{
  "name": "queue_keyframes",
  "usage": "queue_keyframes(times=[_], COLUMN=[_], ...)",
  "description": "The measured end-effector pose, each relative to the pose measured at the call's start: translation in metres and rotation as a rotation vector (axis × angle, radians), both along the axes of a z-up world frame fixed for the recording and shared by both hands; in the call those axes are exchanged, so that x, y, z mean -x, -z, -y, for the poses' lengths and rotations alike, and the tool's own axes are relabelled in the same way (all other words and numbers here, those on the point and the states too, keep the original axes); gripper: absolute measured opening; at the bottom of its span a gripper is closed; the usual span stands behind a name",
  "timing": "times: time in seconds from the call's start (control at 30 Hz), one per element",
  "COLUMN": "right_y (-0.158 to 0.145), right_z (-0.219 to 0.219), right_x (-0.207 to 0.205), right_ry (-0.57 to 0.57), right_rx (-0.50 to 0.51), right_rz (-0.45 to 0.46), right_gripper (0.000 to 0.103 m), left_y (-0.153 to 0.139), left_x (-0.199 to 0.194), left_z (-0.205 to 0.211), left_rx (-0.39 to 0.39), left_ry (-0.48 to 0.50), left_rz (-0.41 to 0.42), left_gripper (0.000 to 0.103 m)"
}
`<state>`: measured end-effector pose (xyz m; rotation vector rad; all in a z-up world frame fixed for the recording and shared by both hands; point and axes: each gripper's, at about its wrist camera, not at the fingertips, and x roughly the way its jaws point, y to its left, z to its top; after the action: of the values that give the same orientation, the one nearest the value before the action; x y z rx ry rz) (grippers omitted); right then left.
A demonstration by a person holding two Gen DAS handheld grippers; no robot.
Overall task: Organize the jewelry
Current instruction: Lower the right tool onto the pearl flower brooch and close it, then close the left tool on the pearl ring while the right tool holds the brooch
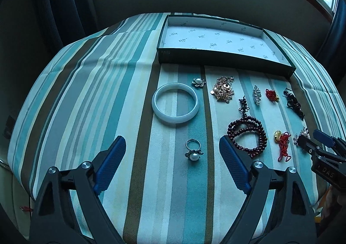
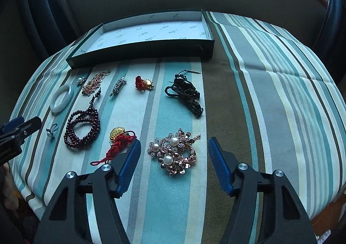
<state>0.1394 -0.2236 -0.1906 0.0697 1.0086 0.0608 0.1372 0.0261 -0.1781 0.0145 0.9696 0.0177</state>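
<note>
Jewelry lies spread on a striped tablecloth. My left gripper is open, with a pearl ring between its fingers and a white bangle beyond. A dark red bead bracelet touches its right finger. My right gripper is open around a pearl-and-rose-gold brooch. A red cord with a gold charm lies by its left finger. An open green box with a white lining stands at the back, empty; it also shows in the right wrist view.
More pieces lie in a row before the box: a small pearl flower, a rose-gold chain, a silver brooch, a red knot charm and a black cord pendant. The table edge curves close on both sides.
</note>
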Motion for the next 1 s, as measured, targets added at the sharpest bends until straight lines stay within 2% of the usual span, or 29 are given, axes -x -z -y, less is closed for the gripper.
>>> queue_keyframes(times=[0.2, 0.33, 0.47, 1.0], right_y=[0.007, 0.005, 0.003, -0.001], right_z=[0.000, 0.003, 0.004, 0.005], right_x=[-0.002, -0.001, -0.001, 0.000], right_ry=[-0.010, -0.022, -0.029, -0.027], right_rx=[0.017, -0.003, -0.021, -0.016], right_rz=[-0.016, -0.008, -0.004, 0.013], right_gripper=[0.064, 0.044, 0.033, 0.031], left_y=[0.004, 0.006, 0.008, 0.016], left_x=[-0.004, -0.005, -0.006, -0.009], left_z=[0.002, 0.003, 0.004, 0.005], left_rx=[-0.001, -0.005, -0.007, -0.005], left_ry=[0.006, 0.007, 0.008, 0.011], left_rz=[-0.010, -0.012, -0.017, -0.042], left_gripper=[0.088, 0.088, 0.088, 0.088])
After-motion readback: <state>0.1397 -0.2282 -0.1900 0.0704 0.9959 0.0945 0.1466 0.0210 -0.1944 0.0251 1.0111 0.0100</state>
